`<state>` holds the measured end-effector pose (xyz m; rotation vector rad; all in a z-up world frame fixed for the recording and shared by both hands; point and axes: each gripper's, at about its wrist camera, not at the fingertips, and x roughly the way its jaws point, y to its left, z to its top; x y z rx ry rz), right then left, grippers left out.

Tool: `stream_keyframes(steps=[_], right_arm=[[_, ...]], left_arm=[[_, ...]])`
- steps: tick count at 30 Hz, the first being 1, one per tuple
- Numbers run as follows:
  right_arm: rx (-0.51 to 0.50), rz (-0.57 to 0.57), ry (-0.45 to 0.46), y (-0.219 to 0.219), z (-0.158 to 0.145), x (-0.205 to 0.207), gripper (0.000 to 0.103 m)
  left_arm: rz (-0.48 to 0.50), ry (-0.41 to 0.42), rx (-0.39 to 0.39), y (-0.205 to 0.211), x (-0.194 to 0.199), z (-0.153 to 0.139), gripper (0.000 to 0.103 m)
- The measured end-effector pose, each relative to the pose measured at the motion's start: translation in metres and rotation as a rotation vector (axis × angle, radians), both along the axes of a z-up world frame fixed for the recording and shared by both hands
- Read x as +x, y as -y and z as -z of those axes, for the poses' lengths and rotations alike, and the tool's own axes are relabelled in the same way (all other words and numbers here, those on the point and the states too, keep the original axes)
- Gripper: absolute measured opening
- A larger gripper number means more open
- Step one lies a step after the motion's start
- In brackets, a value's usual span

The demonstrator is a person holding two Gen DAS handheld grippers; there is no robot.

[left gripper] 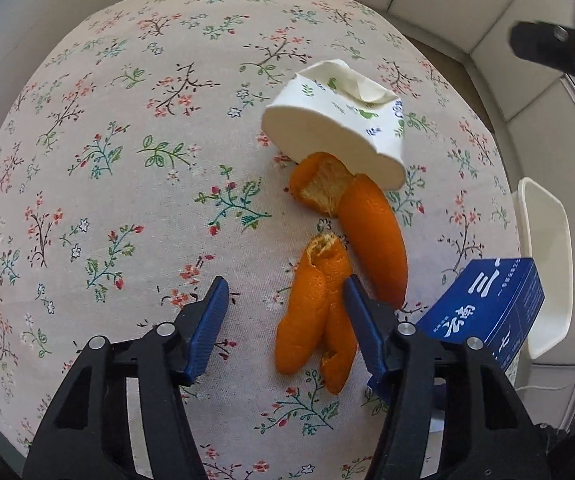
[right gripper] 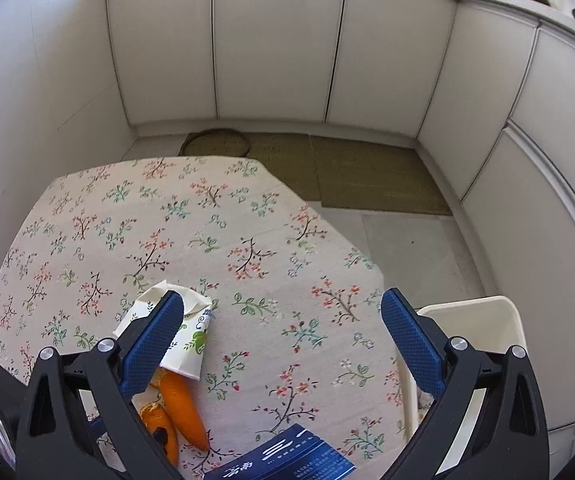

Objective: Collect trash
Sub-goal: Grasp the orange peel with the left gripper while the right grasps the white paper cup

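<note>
On the floral tablecloth (left gripper: 127,160) lie two orange peels, a near one (left gripper: 315,316) and a longer one (left gripper: 371,228), with a crushed white paper cup (left gripper: 335,128) resting on the far peel. A blue box (left gripper: 491,312) lies at the right. My left gripper (left gripper: 285,300) is open, low over the table, its right finger beside the near peel. My right gripper (right gripper: 283,328) is open and empty, held higher over the table; the cup (right gripper: 183,340), the peels (right gripper: 181,404) and the blue box (right gripper: 287,460) show below it.
A white rectangular bin (right gripper: 475,324) stands off the table's right edge; it also shows in the left wrist view (left gripper: 547,264). White cabinets (right gripper: 279,40) surround the area, with green mats (right gripper: 347,172) on the floor beyond the table.
</note>
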<state>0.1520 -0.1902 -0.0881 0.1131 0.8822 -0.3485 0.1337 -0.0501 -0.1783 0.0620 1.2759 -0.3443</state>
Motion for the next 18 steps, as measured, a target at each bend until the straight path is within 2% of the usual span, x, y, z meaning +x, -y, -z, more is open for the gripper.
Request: stream_keyframes(steps=[1, 3, 5, 8, 10, 13, 16, 18], right_arm=[[0.019, -0.009, -0.021, -0.001, 0.006, 0.005, 0.096], [0.069, -0.036, -0.078, -0.002, 0.019, 0.017, 0.096], [0.166, -0.06, -0.13, -0.002, 0.034, 0.029, 0.096], [0.333, -0.07, -0.185, -0.003, 0.055, 0.044, 0.096], [0.405, -0.066, -0.213, -0.006, 0.066, 0.053, 0.096], [0.46, -0.053, -0.242, -0.008, 0.079, 0.062, 0.096], [0.494, -0.061, -0.275, -0.012, 0.091, 0.068, 0.095], [0.52, -0.066, -0.287, -0.012, 0.099, 0.07, 0.068]], left_arm=[[0.016, 0.009, 0.001, 0.001, -0.003, 0.0, 0.045], [0.048, 0.022, -0.008, 0.001, -0.01, -0.001, 0.029], [0.075, 0.023, -0.028, 0.0, -0.017, -0.002, 0.023], [0.096, 0.016, -0.057, -0.006, -0.024, 0.001, 0.022], [0.113, -0.011, -0.096, -0.011, -0.022, 0.004, 0.022], [0.12, -0.025, -0.149, -0.021, -0.02, 0.009, 0.025], [0.121, -0.016, -0.145, -0.021, -0.024, 0.009, 0.023], [0.106, -0.03, -0.167, -0.027, -0.022, 0.008, 0.017]])
